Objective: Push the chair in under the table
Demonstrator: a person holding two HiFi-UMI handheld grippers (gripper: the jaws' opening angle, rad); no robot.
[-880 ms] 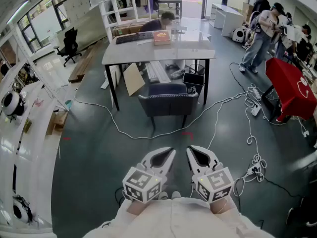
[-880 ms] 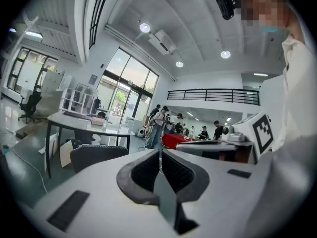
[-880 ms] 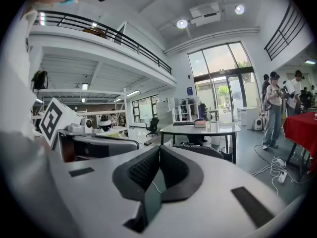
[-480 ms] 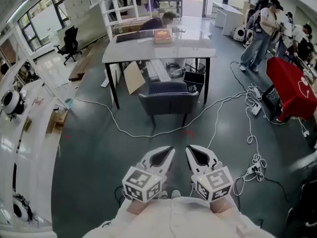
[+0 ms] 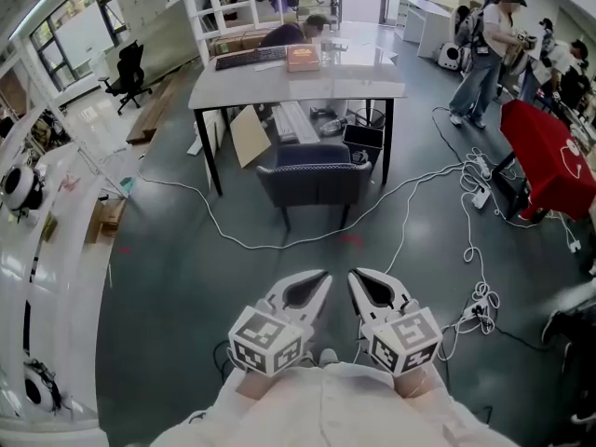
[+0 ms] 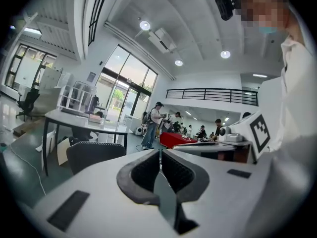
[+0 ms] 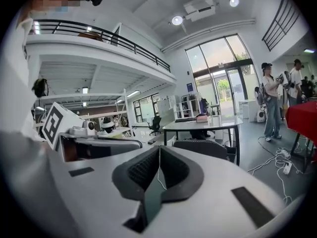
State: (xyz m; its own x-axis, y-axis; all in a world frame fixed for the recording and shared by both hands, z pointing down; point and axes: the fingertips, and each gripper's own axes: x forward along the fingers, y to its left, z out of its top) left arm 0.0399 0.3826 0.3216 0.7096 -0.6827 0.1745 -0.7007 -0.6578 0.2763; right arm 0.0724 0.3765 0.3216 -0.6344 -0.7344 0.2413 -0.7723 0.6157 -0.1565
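A head-mounted view looks down over an open workroom with a dark floor. A white counter (image 5: 354, 89) on black legs stands in the upper middle. At the counter's near side stands a dark padded chair (image 5: 315, 182), with its back turned away from the counter and toward the viewer. It sits close against the counter's near edge, and how far its seat reaches underneath cannot be told.

Well short of the counter, low in the view, the person holds two claws side by side above the floor. The left claw (image 5: 319, 279) is clenched with nothing in it, and the right claw (image 5: 358, 279) is clenched and empty too. Both point toward the counter, apart from the chair.

On the counter lie a keyboard (image 5: 250, 59) and a reddish box (image 5: 303, 59). A white cable (image 5: 233, 234) trails across the floor on the counter's near side.
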